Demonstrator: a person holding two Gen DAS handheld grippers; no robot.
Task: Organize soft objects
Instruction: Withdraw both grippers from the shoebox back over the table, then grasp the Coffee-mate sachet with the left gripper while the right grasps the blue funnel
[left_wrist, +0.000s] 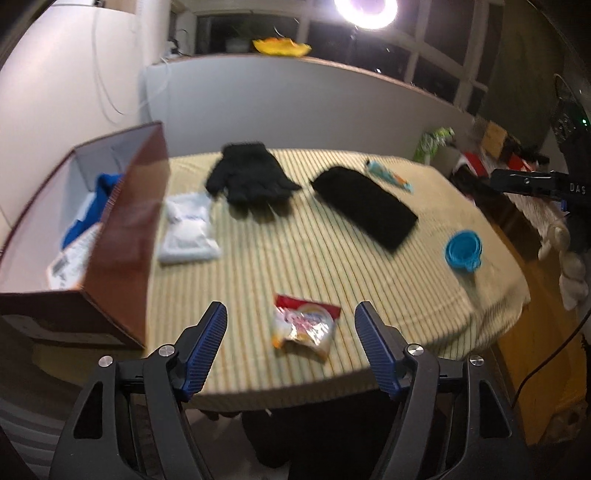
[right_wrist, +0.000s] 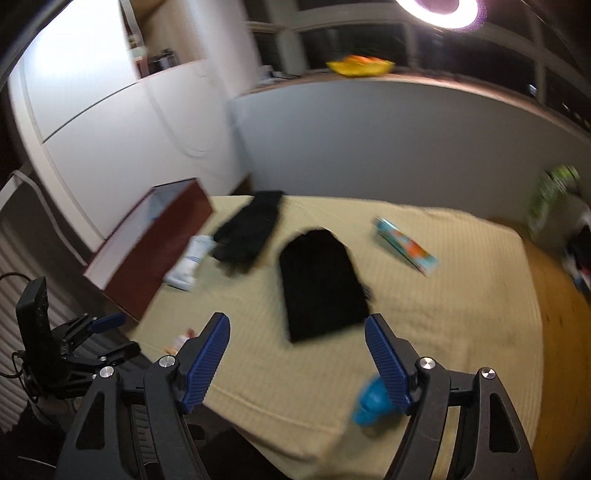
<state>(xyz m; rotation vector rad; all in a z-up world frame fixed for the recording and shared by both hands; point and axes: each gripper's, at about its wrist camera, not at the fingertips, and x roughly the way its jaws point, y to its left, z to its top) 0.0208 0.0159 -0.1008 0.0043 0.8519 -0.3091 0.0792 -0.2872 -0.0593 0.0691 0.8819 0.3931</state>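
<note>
Blue cloth (left_wrist: 101, 199) already lies inside the box (left_wrist: 140, 221). Just beside the box lie a white cloth (left_wrist: 186, 229) and gloves (left_wrist: 251, 177); beyond, a black cloth (left_wrist: 365, 206), all still unsorted on the surface (left_wrist: 332, 266). Left gripper (left_wrist: 291, 347) and right gripper (right_wrist: 297, 356): fingers spread wide, empty.

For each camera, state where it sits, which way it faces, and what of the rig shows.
Left wrist: on the left tool, facing down across the table; snack packet between its open fingers.
Right wrist: on the right tool, facing the black cloth; left tool visible.
Shared: box, black gloves, cloth, tube.
</note>
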